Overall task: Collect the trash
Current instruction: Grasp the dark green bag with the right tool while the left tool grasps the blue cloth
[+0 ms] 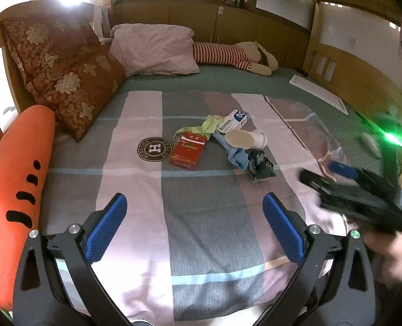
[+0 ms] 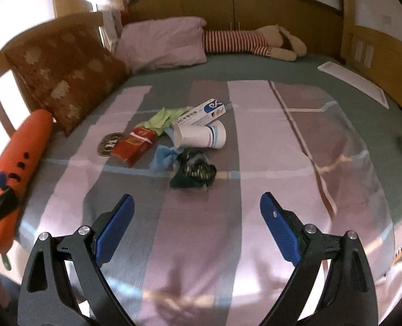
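A small heap of trash lies mid-bed: a red carton (image 1: 187,150) (image 2: 134,144), a tipped white paper cup (image 1: 245,139) (image 2: 199,135), a white and blue box (image 1: 234,121) (image 2: 202,114), green crumpled paper (image 1: 201,127) (image 2: 160,119), a blue rag (image 1: 234,153) (image 2: 164,157) and a dark crumpled wrapper (image 1: 262,164) (image 2: 194,172). My left gripper (image 1: 194,222) is open and empty, short of the heap. My right gripper (image 2: 196,224) is open and empty, just short of the dark wrapper; it also shows blurred in the left wrist view (image 1: 344,182).
The bed has a striped quilt (image 1: 201,231). An orange carrot plush (image 1: 13,184) (image 2: 19,163) lies along the left edge. Brown patterned cushions (image 1: 65,81), a pink pillow (image 1: 154,49) and a striped plush rabbit (image 1: 236,55) sit at the back. A white board (image 1: 320,92) lies right.
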Motion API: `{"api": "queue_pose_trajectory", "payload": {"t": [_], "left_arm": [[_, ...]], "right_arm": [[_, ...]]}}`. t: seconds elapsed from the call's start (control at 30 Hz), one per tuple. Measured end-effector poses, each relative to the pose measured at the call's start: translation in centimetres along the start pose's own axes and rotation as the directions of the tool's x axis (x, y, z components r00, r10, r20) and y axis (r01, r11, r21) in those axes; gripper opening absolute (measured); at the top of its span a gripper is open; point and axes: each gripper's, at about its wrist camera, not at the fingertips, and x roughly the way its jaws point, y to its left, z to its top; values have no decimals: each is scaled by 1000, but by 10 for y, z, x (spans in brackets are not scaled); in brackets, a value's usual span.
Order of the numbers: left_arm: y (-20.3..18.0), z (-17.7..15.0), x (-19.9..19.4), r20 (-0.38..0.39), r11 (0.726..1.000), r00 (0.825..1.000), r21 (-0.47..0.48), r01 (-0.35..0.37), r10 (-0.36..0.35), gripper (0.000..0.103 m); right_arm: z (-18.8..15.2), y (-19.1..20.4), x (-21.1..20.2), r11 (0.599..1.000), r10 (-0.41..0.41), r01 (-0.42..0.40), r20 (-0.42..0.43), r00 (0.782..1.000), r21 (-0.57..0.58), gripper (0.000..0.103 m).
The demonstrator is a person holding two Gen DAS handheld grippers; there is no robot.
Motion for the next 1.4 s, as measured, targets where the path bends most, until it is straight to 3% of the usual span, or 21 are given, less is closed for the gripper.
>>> {"api": "queue_pose_trajectory", "payload": {"t": [0.13, 0.23, 0.27, 0.37, 0.43, 0.5, 0.63, 0.8, 0.87, 0.9, 0.93, 0.97, 1.0, 1.1, 1.23, 1.33, 1.4], "left_arm": [[-2, 0, 7, -13, 1000, 1000, 9, -15, 15, 100], [-7, 5, 18, -29, 999, 999, 24, -21, 22, 100], [-11, 9, 24, -33, 999, 999, 36, -23, 24, 100], [-23, 17, 42, -52, 998, 999, 67, -9, 13, 100], [-34, 24, 62, -87, 996, 996, 85, 22, -15, 100], [-44, 28, 81, -112, 993, 993, 105, 50, -38, 100], [-64, 34, 122, -151, 984, 983, 126, 124, -105, 100], [-79, 39, 178, -191, 983, 975, 120, 141, -116, 98], [-81, 41, 202, -213, 985, 970, 99, 144, -120, 86], [-80, 42, 209, -223, 985, 967, 89, 147, -124, 68], [-79, 41, 218, -247, 985, 960, 74, 154, -131, 33], [-76, 40, 225, -286, 984, 947, 56, 167, -145, 11], [-74, 38, 227, -306, 984, 941, 46, 169, -148, 3], [-64, 41, 211, -303, 988, 942, 19, 155, -143, 3], [-53, 56, 151, -243, 990, 961, 32, 140, -128, 3], [-46, 62, 92, -136, 988, 984, 87, 126, -113, 3], [-40, 59, 57, -62, 987, 991, 94, 126, -121, 3]], "right_arm": [[13, -1, 67, 999, 5, -1, -105, 994, 40, 92], [16, -1, 100, 999, 1, 4, -133, 991, 38, 89], [17, -2, 105, 999, -3, 8, -133, 991, 36, 82], [20, -11, 120, 999, 16, -6, -202, 979, 49, 48], [25, -16, 108, 997, 26, -9, -216, 976, 78, 38], [33, -22, 83, 993, 54, -33, -186, 981, 115, 34], [31, -34, 36, 980, 88, -66, -111, 990, 187, 34], [20, -52, 7, 949, 124, -104, -48, 991, 296, 34], [20, -54, 4, 944, 131, -113, -36, 991, 309, 34], [20, -53, 3, 947, 133, -119, -29, 991, 300, 34], [20, -53, 2, 950, 130, -116, -29, 991, 290, 34], [20, -52, 3, 954, 122, -108, -33, 992, 280, 34], [19, -52, 3, 955, 118, -104, -35, 992, 277, 34], [20, -56, 6, 951, 131, -115, -39, 991, 288, 34], [22, -55, -6, 948, 155, -149, 2, 988, 281, 34], [19, -48, -18, 954, 172, -173, 26, 985, 246, 34], [15, -41, -28, 958, 184, -189, 44, 982, 218, 34]]}}
